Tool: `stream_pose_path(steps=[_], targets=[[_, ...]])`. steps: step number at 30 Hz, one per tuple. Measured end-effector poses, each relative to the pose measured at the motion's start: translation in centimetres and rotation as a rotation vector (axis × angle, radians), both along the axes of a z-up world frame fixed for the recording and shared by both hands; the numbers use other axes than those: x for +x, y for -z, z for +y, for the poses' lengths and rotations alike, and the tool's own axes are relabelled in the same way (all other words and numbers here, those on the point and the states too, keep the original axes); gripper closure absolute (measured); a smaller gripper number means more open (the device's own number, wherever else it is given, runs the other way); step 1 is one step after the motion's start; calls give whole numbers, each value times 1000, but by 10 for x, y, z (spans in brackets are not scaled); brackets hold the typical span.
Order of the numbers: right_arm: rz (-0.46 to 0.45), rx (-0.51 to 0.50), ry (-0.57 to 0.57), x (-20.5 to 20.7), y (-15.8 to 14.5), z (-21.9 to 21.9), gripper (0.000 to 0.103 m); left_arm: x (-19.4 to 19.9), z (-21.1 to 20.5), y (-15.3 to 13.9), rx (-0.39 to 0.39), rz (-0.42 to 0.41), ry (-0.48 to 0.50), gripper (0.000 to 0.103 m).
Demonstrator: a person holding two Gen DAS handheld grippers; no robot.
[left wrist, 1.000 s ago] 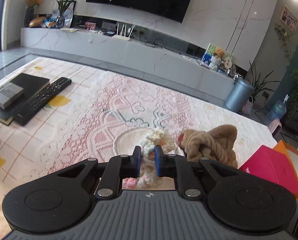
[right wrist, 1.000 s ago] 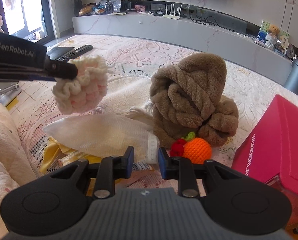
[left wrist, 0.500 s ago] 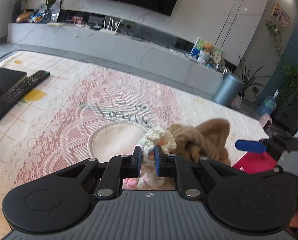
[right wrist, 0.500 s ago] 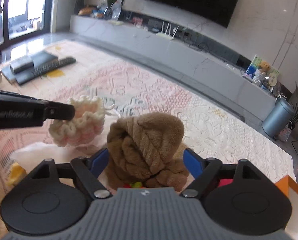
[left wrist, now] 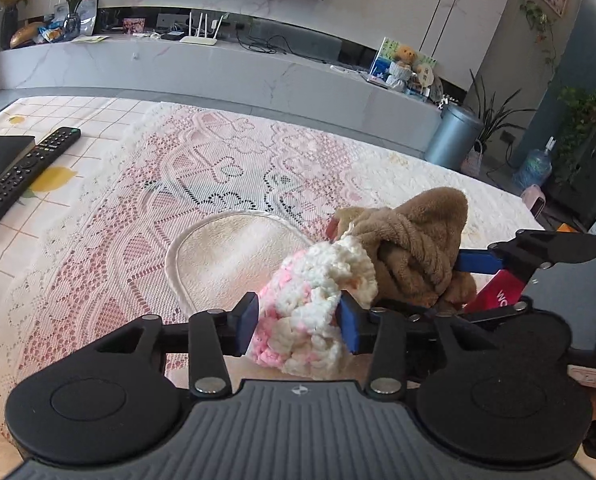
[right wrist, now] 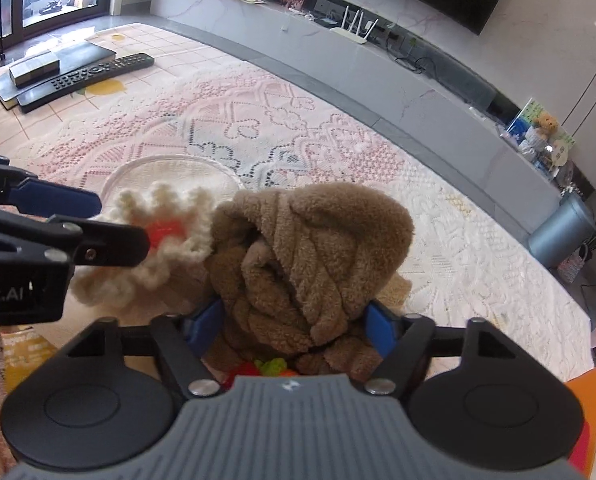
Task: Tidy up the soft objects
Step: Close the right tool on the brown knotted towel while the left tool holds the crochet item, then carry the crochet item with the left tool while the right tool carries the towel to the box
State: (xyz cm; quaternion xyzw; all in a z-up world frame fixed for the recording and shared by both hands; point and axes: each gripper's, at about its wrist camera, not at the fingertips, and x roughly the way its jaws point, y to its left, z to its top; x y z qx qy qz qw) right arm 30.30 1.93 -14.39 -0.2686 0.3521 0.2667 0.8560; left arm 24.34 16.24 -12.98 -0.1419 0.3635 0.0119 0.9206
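A pink and cream crocheted piece (left wrist: 318, 304) sits between the jaws of my left gripper (left wrist: 298, 324), which now stand apart around it; it also shows in the right wrist view (right wrist: 157, 248). A brown knotted plush towel (right wrist: 310, 264) lies on the lace cloth, touching the crocheted piece, and shows in the left wrist view (left wrist: 414, 248). My right gripper (right wrist: 293, 326) is open with its jaws on either side of the brown towel. A small orange and green crocheted fruit (right wrist: 265, 368) peeks out under the towel.
A cream round pad (left wrist: 233, 252) lies on the lace tablecloth (left wrist: 201, 168). A black remote (left wrist: 25, 168) and a dark box (right wrist: 57, 64) are at the left. A red box (left wrist: 498, 292) is at the right. A yellow packet (right wrist: 21, 352) lies at the near left.
My left gripper's jaws have spread wider around the crocheted piece. My right gripper has opened and moved forward over the brown towel, which now sits between its jaws.
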Motion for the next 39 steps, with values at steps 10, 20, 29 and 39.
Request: stream_pose_path(steps=[10,20,29,39], targets=[[-40,35,-9,-12,-13,-8,69,-8,1,-6,19,-53,-42,83],[-97,130,18,-25,-50,-25,93,-25,6,-36,31,-169,-108,84],[-145,230,17,-44,-101,-40,93,-42,-5,-75,43,-230,-83,84],[-236,258,83,-87,-147,-103,93,-64,-46,-110,29,-285,4,84]])
